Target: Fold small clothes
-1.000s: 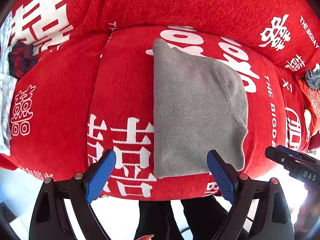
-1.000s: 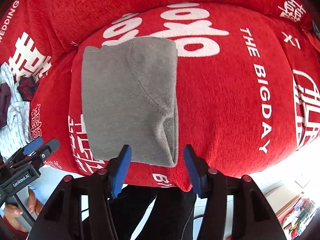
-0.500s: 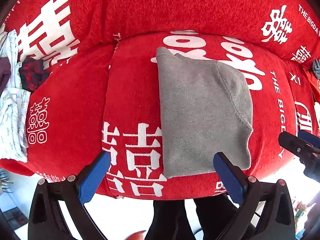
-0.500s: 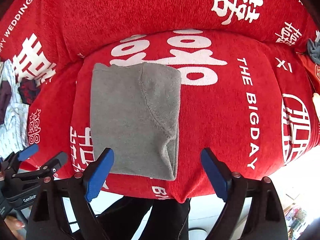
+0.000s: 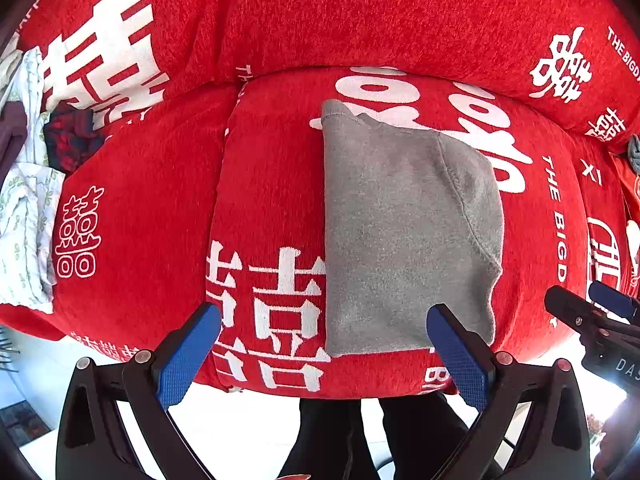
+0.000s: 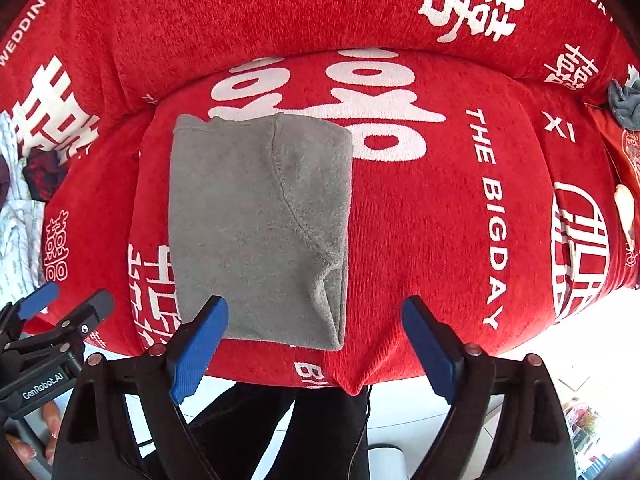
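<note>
Two grippers, both hanging above the sofa seat, nose down. Left gripper: jaws spread wide, nothing between the pads. Right gripper: jaws likewise apart and empty.

Grey garment lies folded flat on the red cushion, a neat rectangle. Ahead of the left gripper, it sits beyond the right-hand finger, near corner just past that pad. From the right gripper it sits ahead of the left-hand finger. So it lies between the two tools, touched by neither.

Risks, as I judge them:
- The curved seam flap along the garment's outer side looks loose at the near corner; a pinch that takes only the top layer would peel the fold open.
- Soft plush cover; a low grab could catch the red fabric along with the garment.
- The near edge lies close to the cushion's front lip; a drag toward the person might pull it off.

Orientation: long axis runs away from the grippers toward the backrest; the short edges are nearest and farthest. Which end is the waistband I cannot tell.

Unfolded clothes are heaped far off to the left gripper's left.
</note>
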Demonstrator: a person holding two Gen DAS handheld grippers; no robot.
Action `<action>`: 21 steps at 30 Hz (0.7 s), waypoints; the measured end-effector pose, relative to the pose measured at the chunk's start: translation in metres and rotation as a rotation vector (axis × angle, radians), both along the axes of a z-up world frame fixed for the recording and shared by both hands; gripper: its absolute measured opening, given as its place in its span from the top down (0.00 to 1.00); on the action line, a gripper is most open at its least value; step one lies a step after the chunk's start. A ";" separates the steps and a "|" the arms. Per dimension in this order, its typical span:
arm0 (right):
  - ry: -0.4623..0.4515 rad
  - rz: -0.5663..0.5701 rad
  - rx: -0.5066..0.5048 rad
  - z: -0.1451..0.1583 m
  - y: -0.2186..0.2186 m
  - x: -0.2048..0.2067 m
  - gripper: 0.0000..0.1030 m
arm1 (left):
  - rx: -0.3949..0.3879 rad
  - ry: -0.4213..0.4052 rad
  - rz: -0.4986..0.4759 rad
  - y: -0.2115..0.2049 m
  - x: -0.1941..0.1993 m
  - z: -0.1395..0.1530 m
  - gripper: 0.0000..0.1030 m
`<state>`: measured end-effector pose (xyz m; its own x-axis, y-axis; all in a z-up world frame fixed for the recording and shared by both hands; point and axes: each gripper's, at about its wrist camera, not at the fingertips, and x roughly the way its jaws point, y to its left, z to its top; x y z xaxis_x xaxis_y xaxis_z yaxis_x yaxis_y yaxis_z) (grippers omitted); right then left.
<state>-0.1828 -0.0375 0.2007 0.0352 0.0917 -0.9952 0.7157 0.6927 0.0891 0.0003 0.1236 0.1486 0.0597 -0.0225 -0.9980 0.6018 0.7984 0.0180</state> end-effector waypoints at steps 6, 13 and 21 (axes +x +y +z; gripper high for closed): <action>0.018 -0.001 -0.010 -0.001 -0.001 0.000 0.12 | 0.007 0.004 -0.004 0.000 -0.001 -0.001 0.00; 0.028 0.004 -0.024 -0.001 0.000 0.000 0.12 | 0.009 0.007 -0.010 0.001 -0.003 -0.002 0.00; 0.028 0.003 -0.029 -0.001 -0.001 0.000 0.12 | 0.015 0.016 -0.010 0.001 -0.002 -0.003 0.00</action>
